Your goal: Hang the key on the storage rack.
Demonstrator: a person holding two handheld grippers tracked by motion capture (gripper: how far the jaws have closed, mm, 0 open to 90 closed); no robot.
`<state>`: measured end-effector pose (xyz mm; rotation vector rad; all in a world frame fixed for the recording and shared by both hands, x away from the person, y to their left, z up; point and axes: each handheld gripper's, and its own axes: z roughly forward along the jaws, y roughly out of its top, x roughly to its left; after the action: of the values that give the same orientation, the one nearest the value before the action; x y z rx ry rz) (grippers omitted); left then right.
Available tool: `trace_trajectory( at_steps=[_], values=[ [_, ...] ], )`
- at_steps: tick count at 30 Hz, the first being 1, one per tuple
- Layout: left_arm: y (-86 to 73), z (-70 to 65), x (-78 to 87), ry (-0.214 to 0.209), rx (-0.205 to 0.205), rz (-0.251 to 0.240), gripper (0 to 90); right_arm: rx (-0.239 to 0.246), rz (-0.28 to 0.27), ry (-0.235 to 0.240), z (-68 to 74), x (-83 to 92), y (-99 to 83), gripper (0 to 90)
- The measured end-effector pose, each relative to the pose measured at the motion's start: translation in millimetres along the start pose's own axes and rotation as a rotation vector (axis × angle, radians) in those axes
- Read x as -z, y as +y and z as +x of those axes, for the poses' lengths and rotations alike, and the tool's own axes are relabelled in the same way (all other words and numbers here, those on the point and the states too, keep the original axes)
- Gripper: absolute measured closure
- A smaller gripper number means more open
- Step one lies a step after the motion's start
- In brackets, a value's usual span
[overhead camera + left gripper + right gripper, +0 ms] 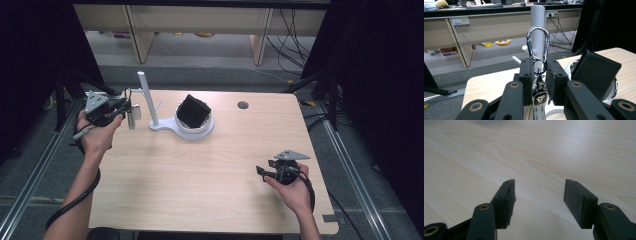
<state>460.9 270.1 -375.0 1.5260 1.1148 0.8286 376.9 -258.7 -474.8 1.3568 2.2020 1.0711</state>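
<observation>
My left gripper (125, 106) is at the table's far left, shut on a silver carabiner keychain (538, 47); its dark fob (539, 96) hangs between the pads. The keychain (132, 116) sits just left of a white stand's upright pole (148, 100), and the pole (537, 17) rises right behind the carabiner. A black wallet (194, 112) leans in the round dish (200, 131) on the stand's base; the wallet (596, 72) is to the right of my jaws. My right gripper (261, 171) rests low near the table's front right, open, with bare wood between its pads (506, 202).
A round cable hole (243, 105) lies in the tabletop (200, 175) at the back right. Dark curtains and tripod legs flank the table. Wooden desks (200, 25) and floor cables stand beyond its far edge.
</observation>
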Motion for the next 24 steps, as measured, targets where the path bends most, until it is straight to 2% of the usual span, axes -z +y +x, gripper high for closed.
trace_trajectory(
  at_steps=[24],
  values=[
    [2.0,7.3,-24.5,0.021,-0.001,0.049,75.3,0.004,0.000,-0.003,-0.3,-0.7,-0.7,43.8]
  ],
)
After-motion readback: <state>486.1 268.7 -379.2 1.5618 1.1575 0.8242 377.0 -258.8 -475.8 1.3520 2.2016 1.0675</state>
